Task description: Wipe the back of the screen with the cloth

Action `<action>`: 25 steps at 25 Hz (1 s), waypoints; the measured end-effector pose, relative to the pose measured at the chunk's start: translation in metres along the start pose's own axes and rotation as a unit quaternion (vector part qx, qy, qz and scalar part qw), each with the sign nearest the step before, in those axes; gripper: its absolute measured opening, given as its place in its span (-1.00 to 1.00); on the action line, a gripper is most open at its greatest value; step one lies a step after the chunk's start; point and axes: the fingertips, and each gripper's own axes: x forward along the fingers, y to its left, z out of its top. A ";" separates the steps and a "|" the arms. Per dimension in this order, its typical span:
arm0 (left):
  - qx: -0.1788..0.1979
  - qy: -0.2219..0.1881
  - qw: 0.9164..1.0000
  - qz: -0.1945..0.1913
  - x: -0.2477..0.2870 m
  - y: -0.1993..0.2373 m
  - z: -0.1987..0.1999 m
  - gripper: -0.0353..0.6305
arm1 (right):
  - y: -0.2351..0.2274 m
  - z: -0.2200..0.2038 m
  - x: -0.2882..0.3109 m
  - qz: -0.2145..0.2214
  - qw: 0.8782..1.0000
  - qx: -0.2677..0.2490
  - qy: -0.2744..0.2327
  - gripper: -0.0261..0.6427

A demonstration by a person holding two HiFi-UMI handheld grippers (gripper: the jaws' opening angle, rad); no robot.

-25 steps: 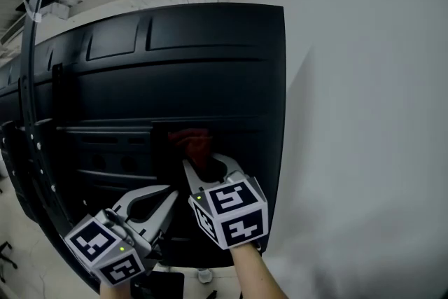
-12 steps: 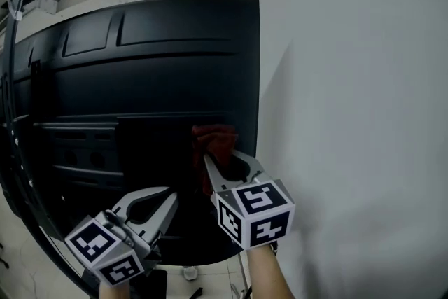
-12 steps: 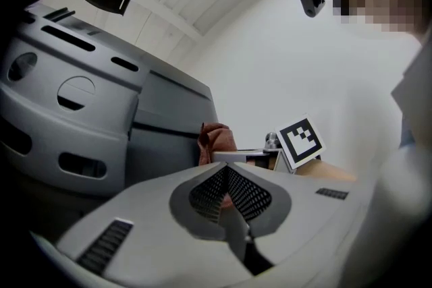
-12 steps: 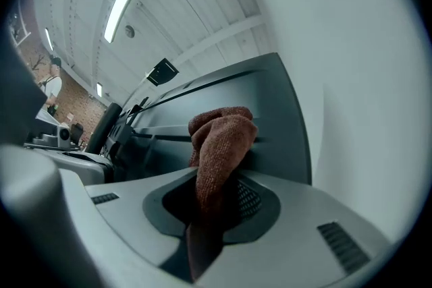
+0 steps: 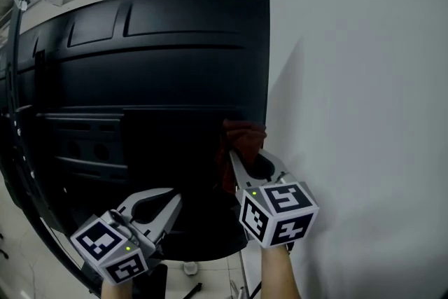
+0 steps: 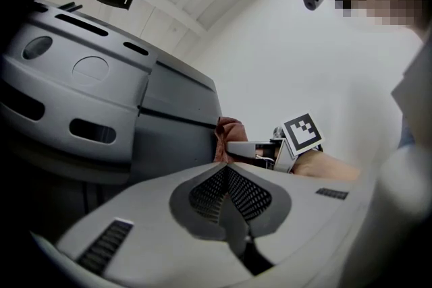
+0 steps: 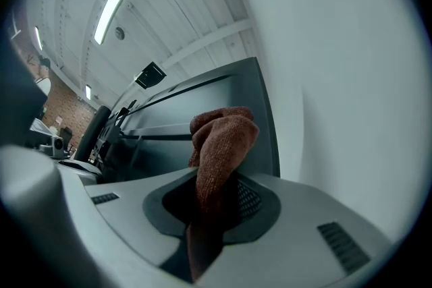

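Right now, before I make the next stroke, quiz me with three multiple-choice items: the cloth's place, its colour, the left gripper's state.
1. Where on the screen's back is the cloth?
A. near its right edge
B. top left corner
C. dead centre
2. What colour is the cloth?
A. blue
B. white
C. reddish-brown
3. How is the left gripper?
A. shut on the cloth
B. shut, nothing in it
C. wide open
1 A: the head view shows it by the right edge.
2 C: reddish-brown where the right gripper clamps it.
3 B: its jaws meet with nothing between.
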 end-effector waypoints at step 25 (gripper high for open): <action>0.022 0.033 0.994 0.105 -0.160 0.120 -0.059 -0.86 | 0.299 -0.111 0.086 0.198 0.978 0.038 0.048 -0.71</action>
